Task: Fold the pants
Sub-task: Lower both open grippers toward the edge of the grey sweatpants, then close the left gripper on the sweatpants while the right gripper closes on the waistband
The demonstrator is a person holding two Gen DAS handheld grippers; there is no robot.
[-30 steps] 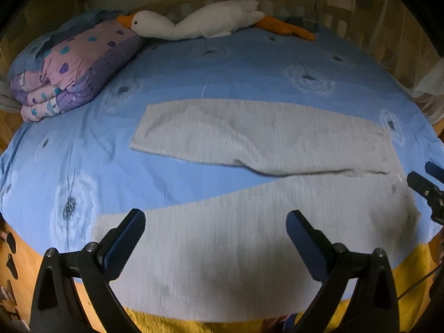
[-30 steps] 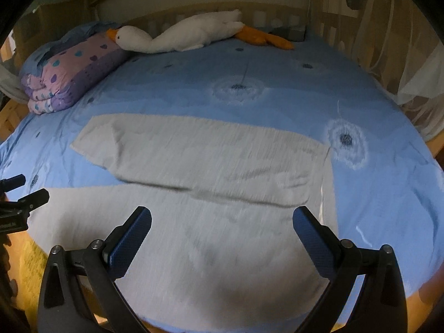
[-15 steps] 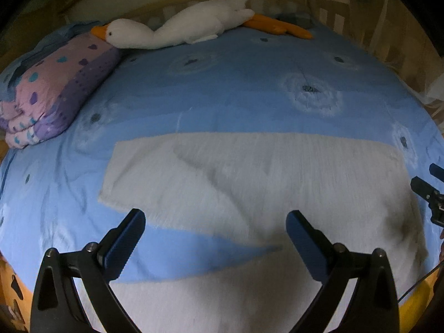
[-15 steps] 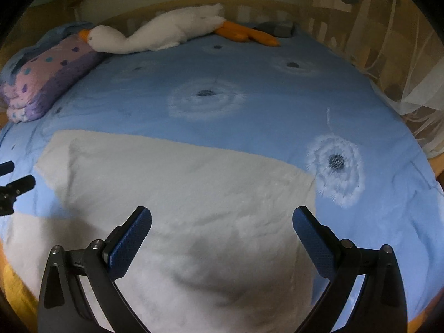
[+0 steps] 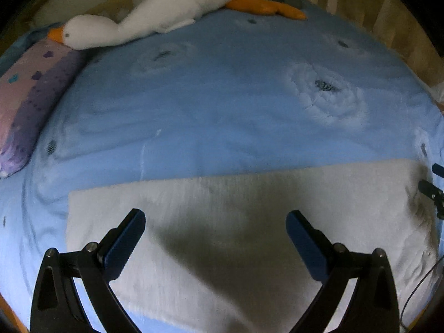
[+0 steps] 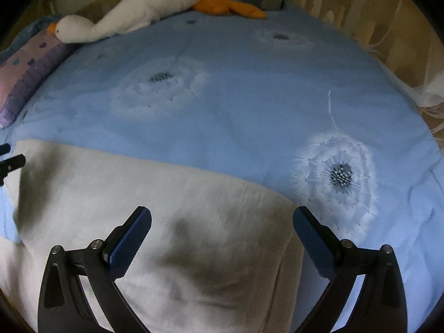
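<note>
Beneath both grippers, grey pants [image 5: 249,222] lie flat on the blue bedsheet [image 5: 236,105] (goose toy [image 5: 155,19] far ahead). Left gripper [image 5: 216,230] and right gripper [image 6: 222,226] gape wide, holding nothing.

I find nothing to read in either wrist view — no words, labels, brand marks, numbers or signs. The blue bedsheet [image 5: 222,105] carries only printed dandelion heads, the clearest at about 3 o'clock in the right wrist view, and the purple quilt [image 5: 25,105] at 9 o'clock shows small heart shapes, not letters. The pale pants [image 6: 155,222] and the plush goose [image 5: 155,16] at 12 o'clock are plain — if a tag is there, I cannot make it out.
</note>
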